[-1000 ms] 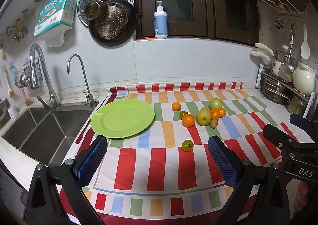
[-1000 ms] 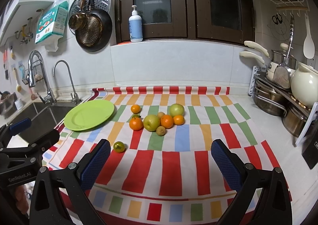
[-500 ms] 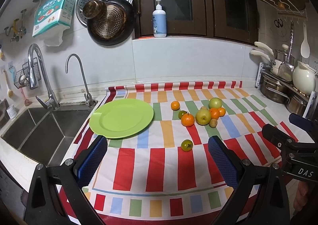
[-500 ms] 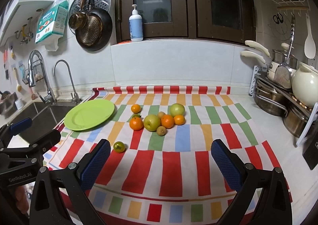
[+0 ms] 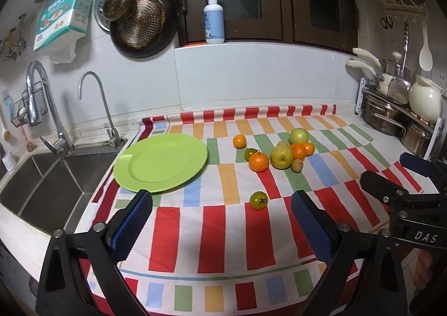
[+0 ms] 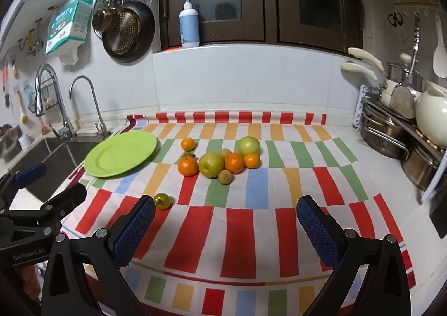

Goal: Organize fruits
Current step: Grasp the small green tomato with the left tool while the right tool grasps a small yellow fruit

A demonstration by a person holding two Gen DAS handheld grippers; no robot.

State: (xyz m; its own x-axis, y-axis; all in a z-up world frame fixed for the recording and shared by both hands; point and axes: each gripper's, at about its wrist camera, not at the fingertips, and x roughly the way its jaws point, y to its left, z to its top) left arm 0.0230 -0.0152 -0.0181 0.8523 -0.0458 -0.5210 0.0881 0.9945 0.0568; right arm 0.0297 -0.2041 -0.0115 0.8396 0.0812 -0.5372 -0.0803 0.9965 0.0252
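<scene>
Left tongs (image 5: 220,215): released, jaws wide apart, nothing between them, at the bottom of the left view above the striped cloth (image 5: 212,232). Right tongs (image 6: 225,218): released, jaws wide apart, empty, at the bottom of the right view.

Green tomato (image 5: 258,200): alone on the cloth, centre of the left view, just beyond the left tongs; in the right view it lies just beside the left blue pad (image 6: 134,232).

Fruit cluster (image 5: 282,152): oranges, a pear and smaller fruits, grouped right of centre, well apart from both tongs.

Plate (image 5: 160,162): green, bare, left of centre, beside the sink (image 5: 53,182). No fruit lies on it.
</scene>
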